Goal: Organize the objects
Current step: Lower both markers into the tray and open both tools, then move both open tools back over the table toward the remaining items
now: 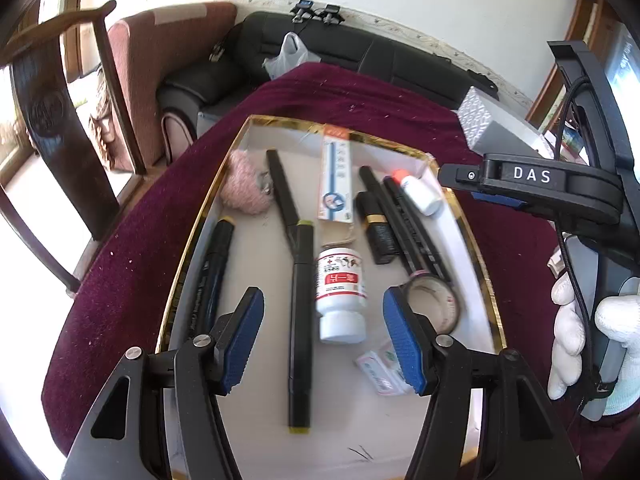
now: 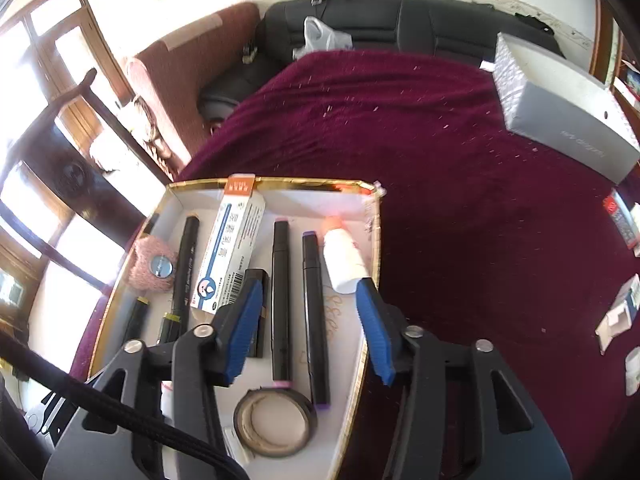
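- Grippers both hang over a shallow white cardboard tray with a gold rim (image 1: pixel 460 208), which lies on a dark red velvet tablecloth (image 2: pixel 460 200).
- Left gripper (image 1: pixel 323 342): blue-padded fingers (image 1: pixel 244 336) released, spread apart above the tray; nothing is pinched between them, though a white pill bottle with a red label (image 1: pixel 341 294) and a long black marker with yellow-green ends (image 1: pixel 301 320) lie on the tray floor below the gap.
- Right gripper (image 2: pixel 308 328): fingers also released and empty, above two black markers with purple ends (image 2: pixel 280 304) lying side by side.
- Near these markers sits a roll of dark tape (image 2: pixel 276 422).
- Far in the tray lie an orange-and-white carton (image 2: pixel 232 252) and a small white bottle with an orange tip (image 2: pixel 340 256) against the right wall.
- Left in the tray rests a fluffy pink puff (image 2: pixel 150 266).
- A white-gloved hand (image 1: pixel 580 340) holds the right tool.
- Grey oblong box (image 2: pixel 560 108) stands well apart on the cloth, far right.
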`<state>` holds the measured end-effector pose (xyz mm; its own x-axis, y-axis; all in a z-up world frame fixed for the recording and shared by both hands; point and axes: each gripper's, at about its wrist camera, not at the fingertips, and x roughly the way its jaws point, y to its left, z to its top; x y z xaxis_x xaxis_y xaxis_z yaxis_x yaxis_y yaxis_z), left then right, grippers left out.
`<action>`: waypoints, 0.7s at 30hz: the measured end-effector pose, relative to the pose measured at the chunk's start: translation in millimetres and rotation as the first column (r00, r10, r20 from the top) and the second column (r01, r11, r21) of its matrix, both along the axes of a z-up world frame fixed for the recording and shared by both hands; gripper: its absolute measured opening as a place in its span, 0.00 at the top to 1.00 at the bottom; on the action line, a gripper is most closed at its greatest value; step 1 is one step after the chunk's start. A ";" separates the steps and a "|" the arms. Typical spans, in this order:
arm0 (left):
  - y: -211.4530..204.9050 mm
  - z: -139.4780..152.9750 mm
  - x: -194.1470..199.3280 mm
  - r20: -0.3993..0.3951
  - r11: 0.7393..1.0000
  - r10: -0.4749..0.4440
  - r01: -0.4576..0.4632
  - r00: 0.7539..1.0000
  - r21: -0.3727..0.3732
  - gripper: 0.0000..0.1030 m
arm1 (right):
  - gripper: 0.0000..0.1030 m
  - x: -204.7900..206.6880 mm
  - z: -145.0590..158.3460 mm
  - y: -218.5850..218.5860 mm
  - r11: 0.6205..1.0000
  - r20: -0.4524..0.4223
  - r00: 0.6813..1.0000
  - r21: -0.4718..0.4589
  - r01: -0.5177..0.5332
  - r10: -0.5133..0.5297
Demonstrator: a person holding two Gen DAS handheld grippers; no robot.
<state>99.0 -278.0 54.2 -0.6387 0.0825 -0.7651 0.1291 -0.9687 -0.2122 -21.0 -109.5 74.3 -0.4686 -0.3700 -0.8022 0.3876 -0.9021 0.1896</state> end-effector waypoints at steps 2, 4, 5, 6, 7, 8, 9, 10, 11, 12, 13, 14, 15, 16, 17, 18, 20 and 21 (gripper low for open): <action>8.2 8.0 3.4 -0.018 1.000 -0.010 0.010 1.000 -0.020 0.45 | 0.48 5.2 5.6 10.7 1.000 -0.010 1.000 -0.022 0.012 -0.012; 16.8 15.5 9.0 -0.035 0.999 -0.022 0.020 0.999 -0.040 0.43 | 0.48 10.2 10.1 23.2 0.999 -0.023 0.999 -0.034 0.025 -0.026; 20.3 18.4 11.4 -0.042 0.999 -0.027 0.025 0.999 -0.046 0.43 | 0.48 12.7 13.3 32.7 0.999 -0.034 0.999 -0.037 0.036 -0.037; 24.3 21.9 13.3 -0.049 0.998 -0.034 0.032 0.998 -0.051 0.43 | 0.46 14.3 15.8 39.9 0.998 -0.042 0.998 -0.039 0.044 -0.046; 29.9 26.1 15.4 -0.057 0.998 -0.042 0.039 0.997 -0.059 0.43 | 0.44 16.0 18.1 48.4 0.998 -0.049 0.997 -0.041 0.055 -0.057; 34.7 28.9 16.8 -0.062 0.997 -0.049 0.044 0.997 -0.065 0.43 | 0.43 17.3 20.1 59.0 0.997 -0.057 0.996 -0.045 0.070 -0.072; 40.9 32.2 17.9 -0.067 0.996 -0.059 0.054 0.996 -0.074 0.43 | 0.42 18.3 22.4 71.7 0.995 -0.064 0.994 -0.051 0.089 -0.092; 47.1 34.4 19.2 -0.069 0.995 -0.066 0.061 0.995 -0.079 0.42 | 0.42 19.3 24.7 86.6 0.992 -0.070 0.991 -0.059 0.113 -0.117; 52.9 36.1 19.5 -0.070 0.994 -0.075 0.069 0.995 -0.085 0.42 | 0.42 20.0 27.5 99.3 0.989 -0.076 0.988 -0.066 0.133 -0.137; 58.7 37.5 19.9 -0.071 0.993 -0.086 0.080 0.994 -0.092 0.42 | 0.42 19.7 29.4 111.1 0.986 -0.081 0.984 -0.071 0.151 -0.157; 66.1 39.3 20.0 -0.071 0.991 -0.101 0.093 0.992 -0.099 0.42 | 0.42 20.8 32.6 127.8 0.981 -0.093 0.978 -0.073 0.181 -0.187; 72.3 40.7 19.6 -0.070 0.989 -0.112 0.104 0.991 -0.104 0.42 | 0.42 21.9 36.1 140.7 0.977 -0.109 0.972 -0.066 0.204 -0.210; 80.0 42.0 19.9 -0.070 0.987 -0.126 0.118 0.990 -0.109 0.42 | 0.41 23.7 40.7 154.3 0.973 -0.131 0.965 -0.052 0.224 -0.229; 88.8 43.4 19.9 -0.070 0.984 -0.142 0.134 0.987 -0.117 0.42 | 0.37 25.5 44.3 162.6 0.971 -0.150 0.959 -0.037 0.235 -0.238; 95.6 44.2 19.0 -0.069 0.981 -0.155 0.145 0.986 -0.125 0.42 | 0.34 29.5 51.5 177.0 0.966 -0.193 0.948 0.002 0.259 -0.254; 103.3 44.7 18.1 -0.069 0.978 -0.170 0.160 0.983 -0.131 0.42 | 0.28 32.8 57.0 186.0 0.960 -0.227 0.938 0.031 0.278 -0.264; 118.9 45.0 16.8 -0.061 0.972 -0.203 0.193 0.977 -0.130 0.42 | 0.23 44.1 72.0 207.5 0.944 -0.318 0.906 0.081 0.321 -0.281; 125.9 44.2 14.7 -0.055 0.970 -0.218 0.210 0.974 -0.125 0.42 | 0.23 48.4 77.8 216.1 0.939 -0.350 0.893 0.090 0.331 -0.282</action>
